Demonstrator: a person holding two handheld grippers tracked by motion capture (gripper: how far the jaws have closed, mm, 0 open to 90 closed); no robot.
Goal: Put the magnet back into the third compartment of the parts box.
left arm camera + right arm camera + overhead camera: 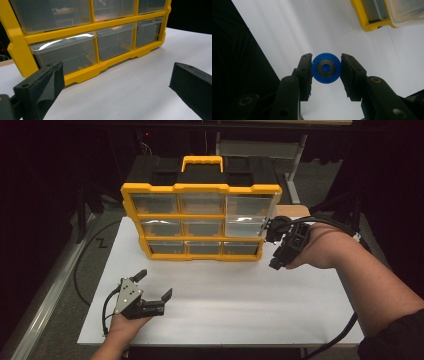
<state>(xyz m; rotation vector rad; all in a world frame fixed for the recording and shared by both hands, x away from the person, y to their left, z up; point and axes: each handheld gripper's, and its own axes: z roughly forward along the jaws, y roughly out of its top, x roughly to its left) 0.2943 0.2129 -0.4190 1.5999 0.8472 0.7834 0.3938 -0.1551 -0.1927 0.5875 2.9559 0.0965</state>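
A yellow organizer (200, 215) with clear drawers stands upright on the white table (225, 305); its front fills the left gripper view (82, 72). Its middle-right drawer (244, 226) looks pulled out a little and shows as a clear box (404, 12) in the right gripper view. My right gripper (274, 264) hangs by the organizer's right end, pointing down, and is shut on a small blue wheel (326, 68) with a metal centre. My left gripper (155, 283) rests low at the front left with its jaws wide open and nothing between them (116, 80).
The organizer has a yellow carry handle (202, 163) on top and a black back. White tabletop lies between the two grippers. The right gripper's cable (340, 335) trails past the forearm to the table's right edge. Dark floor surrounds the table.
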